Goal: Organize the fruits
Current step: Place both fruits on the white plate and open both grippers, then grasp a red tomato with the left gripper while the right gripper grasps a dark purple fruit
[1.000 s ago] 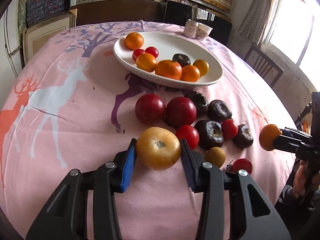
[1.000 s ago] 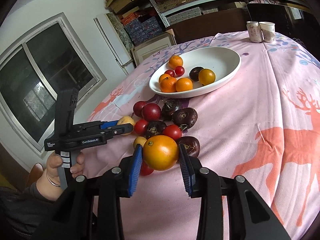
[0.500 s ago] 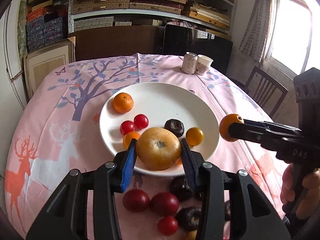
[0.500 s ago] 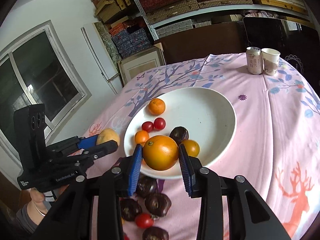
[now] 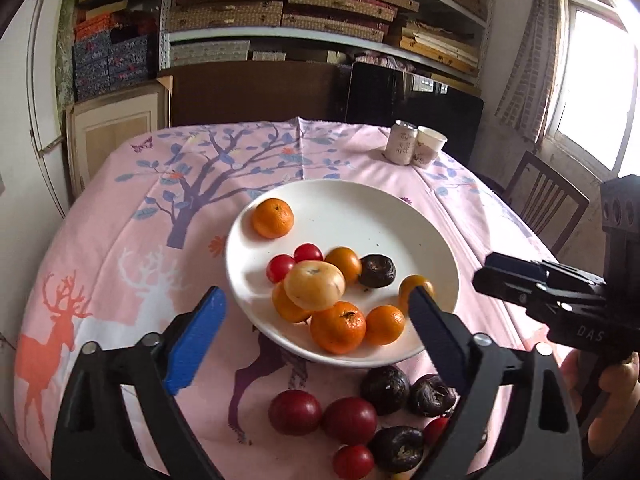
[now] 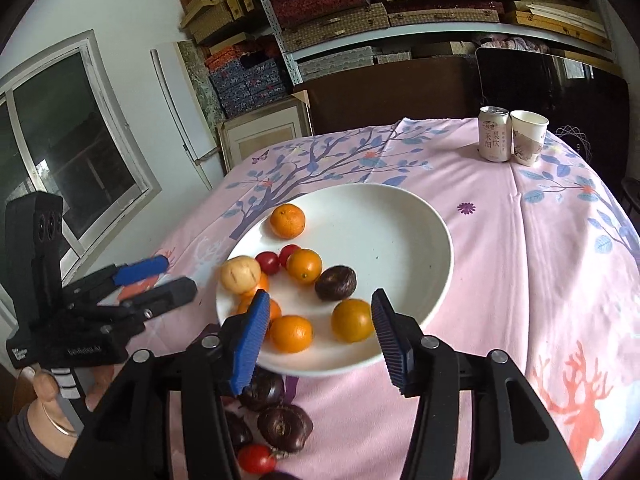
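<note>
My left gripper [image 5: 316, 308] hovers over the near rim of the white plate [image 5: 400, 200], its jaws opening wide, nothing between the pads. The pale yellow fruit [image 5: 315, 285] it carried rests on top of the mandarins in the plate. My right gripper [image 6: 320, 300] is over the same plate [image 6: 400, 216], jaws opening. The orange-yellow fruit [image 6: 352, 320] lies on the plate between its pads, free of both. Each gripper shows in the other's view: the right gripper [image 5: 520, 284] and the left gripper [image 6: 160, 278].
The plate also holds a mandarin [image 5: 272, 218], cherry tomatoes [image 5: 308, 252] and a dark passion fruit [image 5: 376, 270]. Red plums [image 5: 294, 412] and dark fruits [image 5: 384, 388] lie on the pink cloth nearby. A can [image 6: 494, 132] and paper cup [image 6: 528, 136] stand at the far edge.
Both grippers carried their fruit from the loose pile to the plate, then widened their jaws. The yellow fruit and the orange-yellow fruit dropped into the plate.
</note>
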A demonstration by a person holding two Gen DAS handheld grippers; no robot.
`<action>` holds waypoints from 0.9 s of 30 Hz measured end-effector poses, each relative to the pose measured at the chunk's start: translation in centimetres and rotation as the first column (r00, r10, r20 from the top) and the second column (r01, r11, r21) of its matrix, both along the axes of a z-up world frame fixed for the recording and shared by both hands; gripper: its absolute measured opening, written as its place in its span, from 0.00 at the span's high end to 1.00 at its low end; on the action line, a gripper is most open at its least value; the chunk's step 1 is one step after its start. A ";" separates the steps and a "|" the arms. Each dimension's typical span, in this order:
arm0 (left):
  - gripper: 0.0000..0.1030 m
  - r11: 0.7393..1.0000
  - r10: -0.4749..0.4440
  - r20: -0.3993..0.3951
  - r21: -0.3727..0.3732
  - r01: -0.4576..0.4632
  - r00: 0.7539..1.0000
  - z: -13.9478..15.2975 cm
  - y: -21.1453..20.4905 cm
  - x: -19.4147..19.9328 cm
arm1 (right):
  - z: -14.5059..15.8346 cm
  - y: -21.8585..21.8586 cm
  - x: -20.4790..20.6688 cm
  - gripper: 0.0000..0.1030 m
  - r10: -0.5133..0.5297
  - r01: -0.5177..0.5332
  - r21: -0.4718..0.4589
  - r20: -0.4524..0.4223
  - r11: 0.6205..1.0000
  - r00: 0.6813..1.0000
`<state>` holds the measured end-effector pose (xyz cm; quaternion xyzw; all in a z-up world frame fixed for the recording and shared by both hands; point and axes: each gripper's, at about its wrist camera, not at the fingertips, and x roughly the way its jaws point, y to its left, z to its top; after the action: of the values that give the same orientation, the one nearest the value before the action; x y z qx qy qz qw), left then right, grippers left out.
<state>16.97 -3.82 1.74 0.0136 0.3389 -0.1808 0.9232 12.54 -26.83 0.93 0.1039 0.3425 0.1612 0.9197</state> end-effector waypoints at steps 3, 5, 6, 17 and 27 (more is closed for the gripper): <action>0.11 0.999 -0.026 -0.024 -0.047 0.025 0.999 0.9 1.1 -1.9 | -0.2 -0.7 -3.0 0.48 0.002 -0.002 0.013 0.004 1.000 1.000; 0.11 0.998 -0.060 -0.004 -0.004 0.060 0.998 1.0 1.1 -4.2 | -0.4 -1.1 -5.1 0.47 0.007 -0.007 0.020 0.006 1.000 1.000; 0.11 0.996 -0.088 0.009 0.025 0.087 0.996 0.7 1.0 -5.6 | -0.7 -1.4 -6.1 0.47 0.012 -0.012 0.020 0.003 1.000 1.000; 0.26 0.934 -0.306 -0.023 0.186 0.305 0.952 -5.4 -3.2 -18.0 | -4.5 -2.6 -11.9 0.47 0.023 -0.023 -0.004 -0.079 1.000 0.997; 0.68 0.922 -0.303 -0.124 0.211 0.324 0.945 -9.5 -6.7 -16.0 | -5.2 -2.3 -12.3 0.47 0.032 -0.034 -0.019 -0.095 0.999 0.995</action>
<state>0.97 -10.50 -7.75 0.1655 0.3917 -0.2866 0.8585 0.25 -29.15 -4.29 0.0963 0.3891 0.1679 0.9006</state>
